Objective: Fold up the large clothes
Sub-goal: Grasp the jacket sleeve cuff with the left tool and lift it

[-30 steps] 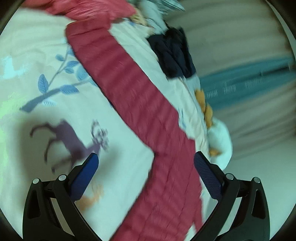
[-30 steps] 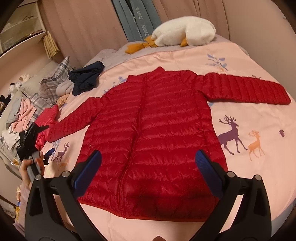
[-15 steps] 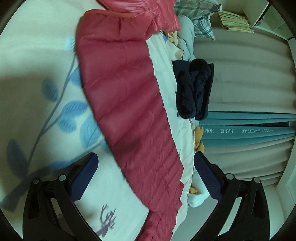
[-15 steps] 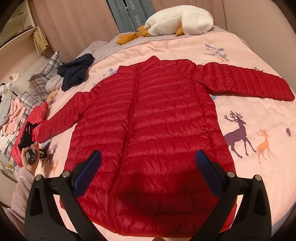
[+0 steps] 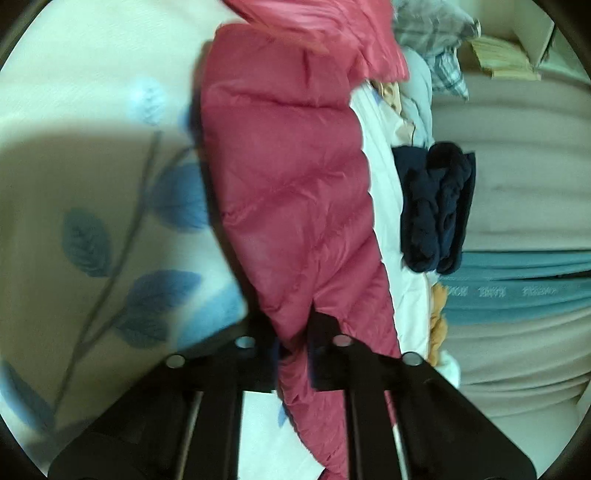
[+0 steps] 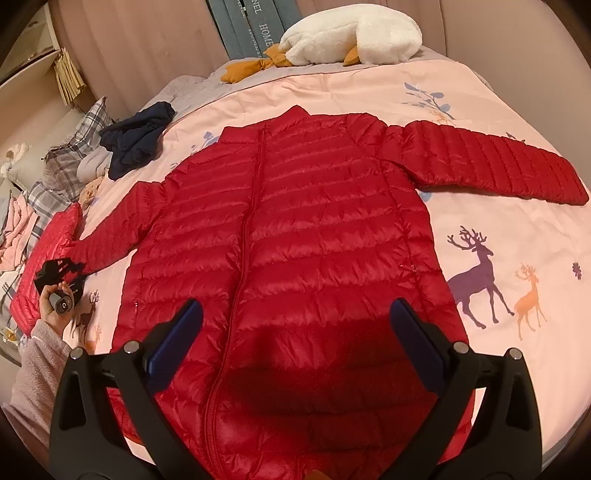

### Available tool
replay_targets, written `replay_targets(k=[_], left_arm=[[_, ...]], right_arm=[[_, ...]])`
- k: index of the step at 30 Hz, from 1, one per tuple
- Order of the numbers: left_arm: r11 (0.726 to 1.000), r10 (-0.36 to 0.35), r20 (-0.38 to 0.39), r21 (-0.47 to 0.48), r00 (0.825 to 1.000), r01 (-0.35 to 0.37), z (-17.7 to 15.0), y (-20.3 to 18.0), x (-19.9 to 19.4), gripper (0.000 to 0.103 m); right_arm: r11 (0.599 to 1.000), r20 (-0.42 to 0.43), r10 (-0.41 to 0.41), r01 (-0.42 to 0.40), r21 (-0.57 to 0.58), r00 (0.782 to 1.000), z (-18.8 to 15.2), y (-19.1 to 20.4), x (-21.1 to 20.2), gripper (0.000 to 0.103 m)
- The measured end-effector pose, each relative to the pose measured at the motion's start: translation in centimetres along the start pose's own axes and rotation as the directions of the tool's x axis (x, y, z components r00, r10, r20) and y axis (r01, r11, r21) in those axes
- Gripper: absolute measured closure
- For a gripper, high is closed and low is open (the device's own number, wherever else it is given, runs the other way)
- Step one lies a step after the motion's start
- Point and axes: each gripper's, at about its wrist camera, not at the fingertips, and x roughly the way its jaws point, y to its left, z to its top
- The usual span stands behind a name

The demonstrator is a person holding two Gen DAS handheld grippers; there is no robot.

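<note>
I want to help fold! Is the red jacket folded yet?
Not yet. The red jacket lies spread flat, both sleeves out; the left tool pinches one sleeve.

Big bed with a pink deer-print duvet (image 6: 498, 229), padded beige wall (image 6: 147, 44) behind. Teal lettered cushions (image 6: 251, 26) propped against it, white plush goose (image 6: 354, 37) at the head, shelf unit (image 6: 26, 85) off left. Warm dim lighting.

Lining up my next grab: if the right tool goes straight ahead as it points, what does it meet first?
Most likely the red jacket: the open right tool points at its lower front, near the zipper. Depth is unclear.
</note>
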Motion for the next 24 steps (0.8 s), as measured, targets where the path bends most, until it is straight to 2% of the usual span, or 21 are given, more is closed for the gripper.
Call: replay_targets(k=[3,5,6,8,9,10,12,13,14,15,16,17,18,19,20,21,22,23,24], left_arm=[[0.991,0.070,0.043,0.113,0.997,-0.074,-0.4,-2.0,-1.0,0.097],[0.967,0.082,0.087,0.232,0.993,-0.100,-1.4,-4.9,-2.3,0.098],[0.933,0.079,0.119,0.340,0.990,-0.116,-2.6,-7.5,-3.2,0.098],[0.857,0.059,0.162,0.499,0.985,-0.133,-5.1,-11.4,-4.6,0.098],[0.809,0.040,0.176,0.573,0.984,-0.135,-6.7,-13.3,-5.3,0.098],[0.737,0.008,0.187,0.662,0.982,-0.132,-9.0,-15.7,-6.1,0.097],[0.628,-0.036,0.198,0.767,0.980,-0.132,-12.6,-18.7,-7.2,0.097],[0.551,-0.062,0.194,0.825,0.979,-0.128,-15.3,-20.4,-7.7,0.097],[0.484,-0.079,0.186,0.866,0.979,-0.125,-17.6,-21.5,-8.0,0.097],[0.434,-0.087,0.175,0.893,0.981,-0.121,-19.4,-22.1,-8.2,0.097],[0.355,-0.095,0.148,0.929,0.984,-0.105,-22.2,-22.9,-8.2,0.097],[0.302,-0.097,0.128,0.949,0.987,-0.094,-24.5,-23.2,-8.0,0.097],[0.234,-0.092,0.100,0.969,0.991,-0.076,-27.4,-23.5,-7.8,0.097],[0.181,-0.084,0.075,0.982,0.994,-0.059,-29.7,-23.6,-7.4,0.097],[0.144,-0.075,0.059,0.988,0.995,-0.048,-31.2,-23.6,-6.8,0.097],[0.082,-0.055,0.038,0.996,0.998,-0.033,-34.0,-23.2,-6.2,0.097],[0.039,-0.035,0.026,0.999,0.999,-0.024,-35.6,-23.0,-5.5,0.097],[-0.018,-0.008,0.017,1.000,1.000,-0.017,-37.6,-22.7,-4.5,0.097],[-0.088,0.028,0.009,0.996,1.000,-0.006,-40.3,-21.8,-3.3,0.097]], right_arm=[[1.000,0.001,-0.008,0.008,0.014,1.000,-0.1,-0.8,-0.2,0.002],[0.999,0.005,-0.018,0.018,0.028,1.000,-0.2,-1.5,-0.4,0.002],[0.999,0.007,-0.024,0.023,0.039,1.000,-0.2,-2.0,-0.4,0.002],[0.998,0.004,-0.030,0.029,0.061,1.000,-0.4,-2.7,-0.5,0.002],[0.997,0.002,-0.030,0.030,0.074,1.000,-0.5,-3.0,-0.5,0.002],[0.996,-0.001,-0.030,0.030,0.084,1.000,-0.6,-3.4,-0.5,0.002],[0.995,-0.001,-0.026,0.026,0.094,1.000,-0.8,-3.8,-0.6,0.002],[0.995,-0.001,-0.025,0.025,0.095,1.000,-0.9,-3.8,-0.7,0.002],[0.995,0.001,-0.024,0.023,0.096,1.000,-1.0,-4.0,-0.8,0.002],[0.995,0.002,-0.023,0.023,0.097,1.000,-1.1,-4.2,-1.0,0.002],[0.995,0.003,-0.023,0.023,0.098,1.000,-1.1,-4.4,-1.0,0.002],[0.995,0.004,-0.023,0.022,0.100,1.000,-1.2,-4.6,-1.1,0.002],[0.994,0.004,-0.022,0.021,0.106,1.000,-1.2,-4.9,-1.1,0.002],[0.994,0.003,-0.021,0.020,0.112,1.000,-1.3,-5.2,-1.1,0.002],[0.992,0.003,-0.020,0.019,0.121,1.000,-1.3,-5.5,-1.1,0.002],[0.992,0.002,-0.020,0.019,0.126,1.000,-1.3,-5.8,-1.1,0.002],[0.991,-0.001,-0.020,0.020,0.132,1.000,-1.4,-6.1,-1.1,0.002],[0.990,-0.005,-0.017,0.018,0.141,1.000,-1.4,-6.5,-1.1,0.002],[0.989,-0.006,-0.014,0.015,0.146,1.000,-1.5,-6.7,-1.1,0.002]])
